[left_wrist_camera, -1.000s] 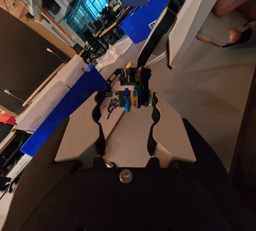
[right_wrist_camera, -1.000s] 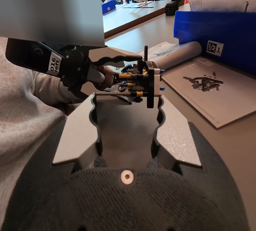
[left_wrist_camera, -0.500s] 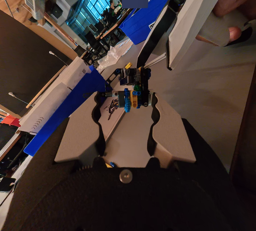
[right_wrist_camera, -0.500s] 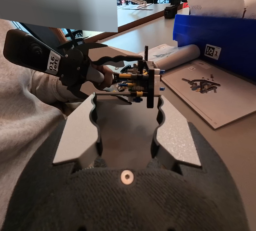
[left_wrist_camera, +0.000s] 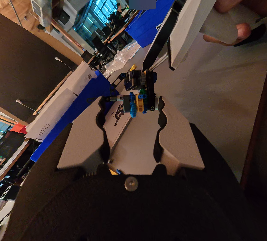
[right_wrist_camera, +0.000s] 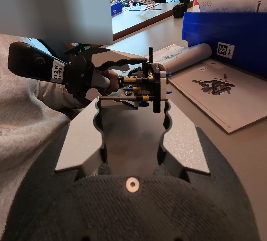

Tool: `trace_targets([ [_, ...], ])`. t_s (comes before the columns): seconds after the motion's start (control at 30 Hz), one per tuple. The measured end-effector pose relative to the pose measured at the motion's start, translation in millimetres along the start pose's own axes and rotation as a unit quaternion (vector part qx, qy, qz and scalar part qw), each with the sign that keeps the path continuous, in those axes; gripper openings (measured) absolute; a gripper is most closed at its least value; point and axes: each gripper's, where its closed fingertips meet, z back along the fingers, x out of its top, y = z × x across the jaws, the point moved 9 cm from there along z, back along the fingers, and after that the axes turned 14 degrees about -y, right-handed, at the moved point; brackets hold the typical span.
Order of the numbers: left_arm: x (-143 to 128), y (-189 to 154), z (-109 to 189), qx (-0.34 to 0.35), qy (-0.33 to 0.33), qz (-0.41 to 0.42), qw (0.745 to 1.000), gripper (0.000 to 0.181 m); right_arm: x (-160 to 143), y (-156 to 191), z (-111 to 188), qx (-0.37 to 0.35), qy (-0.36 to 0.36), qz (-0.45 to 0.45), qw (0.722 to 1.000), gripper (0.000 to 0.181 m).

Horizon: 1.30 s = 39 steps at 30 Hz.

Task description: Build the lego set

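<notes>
A small lego assembly of black beams, blue and grey gears, yellow parts and a grey axle hangs above the table between both grippers. My left gripper is shut on it, with one fingertip on an axle end and the other on the black beam. My right gripper is shut on the same assembly, across its long grey axle and black frame. The right gripper also shows at the top right of the left wrist view, held by a hand. The left gripper shows in the right wrist view.
An open instruction booklet lies on the grey table, also seen under the left gripper. A blue bin with a white box on it stands behind. Small loose pieces lie past the assembly. A grey sleeve fills the left side. Both grippers' tips are close together, under 4 cm apart.
</notes>
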Motion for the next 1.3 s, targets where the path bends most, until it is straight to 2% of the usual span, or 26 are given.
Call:
trace_targets([
  [1.17,2.3,0.3,2.2,0.01,-0.003,0.005,1.0,0.072,2.8,7.1,-2.3,-0.013,0.012,0.035,0.999,0.085],
  [1.23,2.7,-0.3,2.6,0.007,-0.006,0.007,1.0,0.072,3.2,6.2,-0.5,-0.021,0.012,0.044,0.999,0.077],
  [1.3,4.0,-0.3,3.1,0.01,-0.009,0.007,1.0,0.072,4.1,6.4,0.1,-0.017,0.008,0.041,0.999,0.077],
])
